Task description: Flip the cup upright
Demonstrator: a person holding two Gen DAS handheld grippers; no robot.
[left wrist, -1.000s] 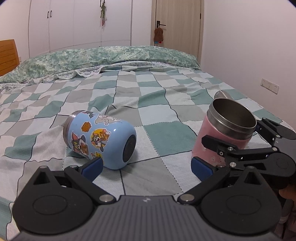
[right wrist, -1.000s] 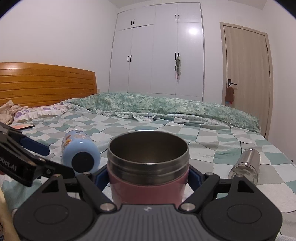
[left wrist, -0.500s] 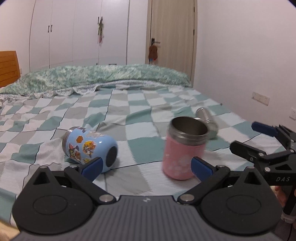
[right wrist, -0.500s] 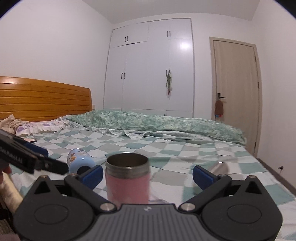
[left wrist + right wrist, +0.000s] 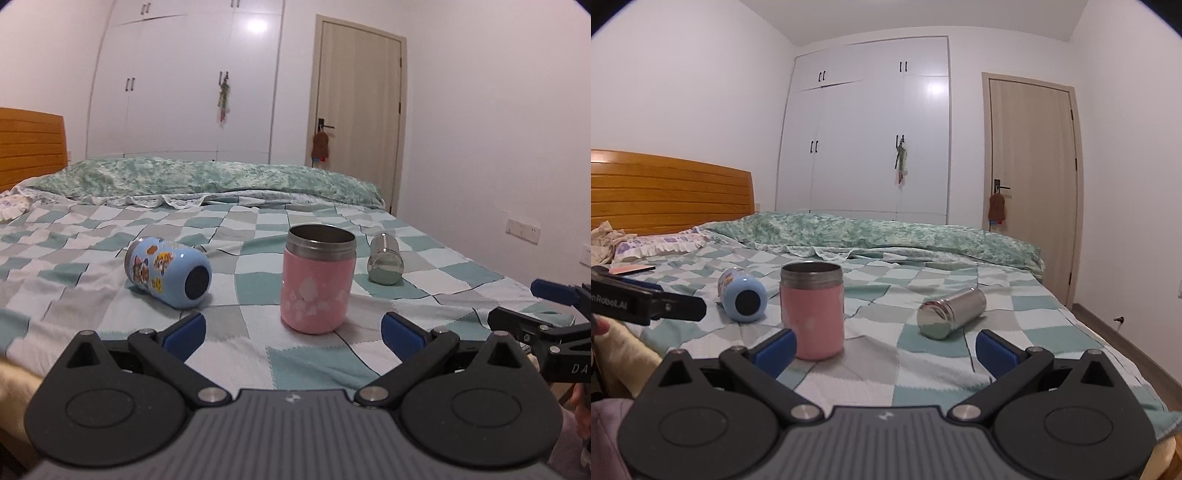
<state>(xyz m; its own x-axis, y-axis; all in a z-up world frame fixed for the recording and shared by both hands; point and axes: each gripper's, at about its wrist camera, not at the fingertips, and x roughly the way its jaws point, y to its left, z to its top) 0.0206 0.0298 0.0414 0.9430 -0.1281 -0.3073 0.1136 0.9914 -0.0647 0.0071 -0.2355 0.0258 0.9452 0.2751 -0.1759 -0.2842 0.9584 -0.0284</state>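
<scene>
A pink cup with a steel rim stands upright on the checked bedspread, mouth up; it also shows in the right wrist view. A blue cartoon cup lies on its side to its left, base toward me, seen also in the right wrist view. A steel cup lies on its side to the right, also in the right wrist view. My left gripper is open and empty, short of the pink cup. My right gripper is open and empty, back from the cups.
A green quilt lies along the far side of the bed. A wooden headboard is at the left. A wardrobe and a door stand behind. The right gripper shows at the left view's right edge.
The right gripper opened, let go of the upright pink cup and drew back. The left gripper also pulled back and rose, so all cups look farther away.
</scene>
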